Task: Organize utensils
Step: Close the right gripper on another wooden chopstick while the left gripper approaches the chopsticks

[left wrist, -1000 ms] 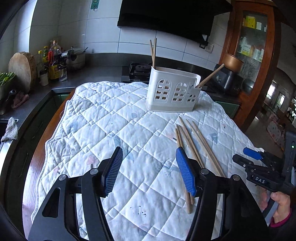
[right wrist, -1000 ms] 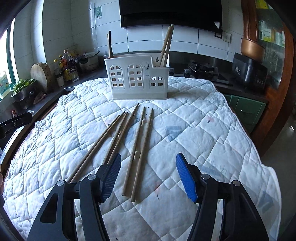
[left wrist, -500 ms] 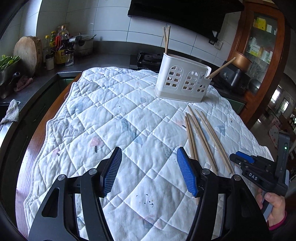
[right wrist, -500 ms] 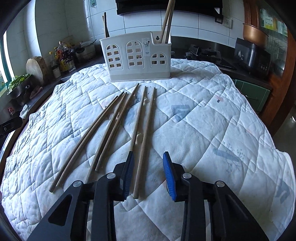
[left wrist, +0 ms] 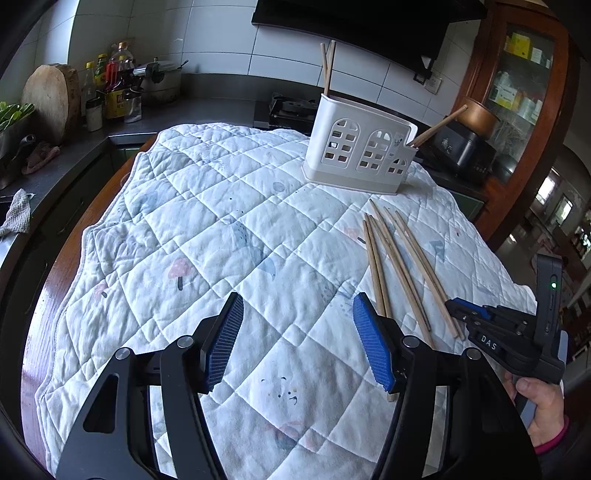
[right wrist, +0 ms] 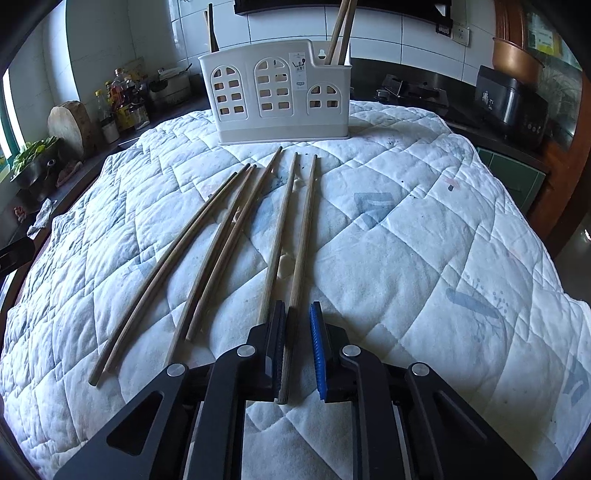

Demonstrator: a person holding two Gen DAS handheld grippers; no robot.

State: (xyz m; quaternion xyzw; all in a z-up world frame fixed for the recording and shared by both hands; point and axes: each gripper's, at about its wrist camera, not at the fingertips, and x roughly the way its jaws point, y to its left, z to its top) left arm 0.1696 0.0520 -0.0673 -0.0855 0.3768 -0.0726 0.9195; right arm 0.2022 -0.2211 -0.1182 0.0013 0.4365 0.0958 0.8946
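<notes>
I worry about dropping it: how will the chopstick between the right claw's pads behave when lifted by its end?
The chopstick looks stiff and light. Gripped at its near end as the right claw closes, it may droop or pivot. It seems smooth, so it could slip on the quilt.

Six loose chopsticks [right wrist: 236, 236] lie on the quilt [right wrist: 424, 240], fanned from about seven to twelve o'clock of the right wrist view. One white caddy [right wrist: 275, 96] stands at twelve o'clock, holding three more chopsticks: two [right wrist: 341, 33] at its one o'clock end and one [right wrist: 211, 29] at its eleven o'clock end.
</notes>
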